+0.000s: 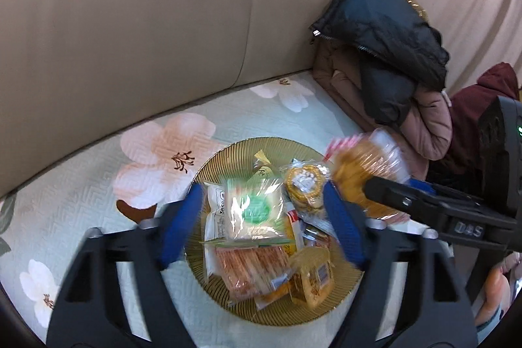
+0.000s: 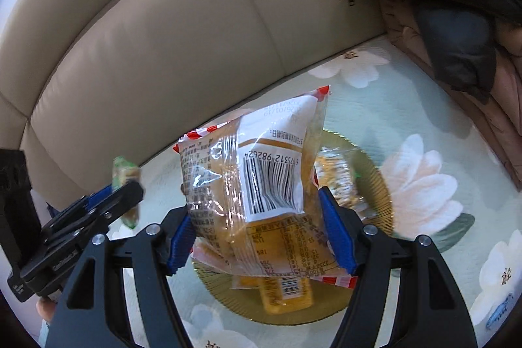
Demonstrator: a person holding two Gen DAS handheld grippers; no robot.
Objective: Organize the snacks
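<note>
A gold ribbed plate (image 1: 228, 152) heaped with several wrapped snacks lies on the floral sofa cover. My left gripper (image 1: 262, 188) hangs over it, open. A blurred green-labelled packet (image 1: 257, 211) is in the gap between its blue pads, touching neither. I cannot tell whether it rests on the heap. My right gripper (image 2: 254, 203) is shut on a clear packet (image 2: 257, 172) with a barcode and a golden cake inside, lifted above the plate (image 2: 293, 312). In the left wrist view that packet (image 1: 365, 172) hovers by the plate's right rim.
On the plate lie a round biscuit packet (image 1: 305, 185), an orange wafer packet (image 1: 251, 269) and a yellow packet (image 1: 313, 276). The beige leather sofa back (image 1: 146, 22) rises behind. A black jacket (image 1: 385, 31) tops a pile of coats at the right.
</note>
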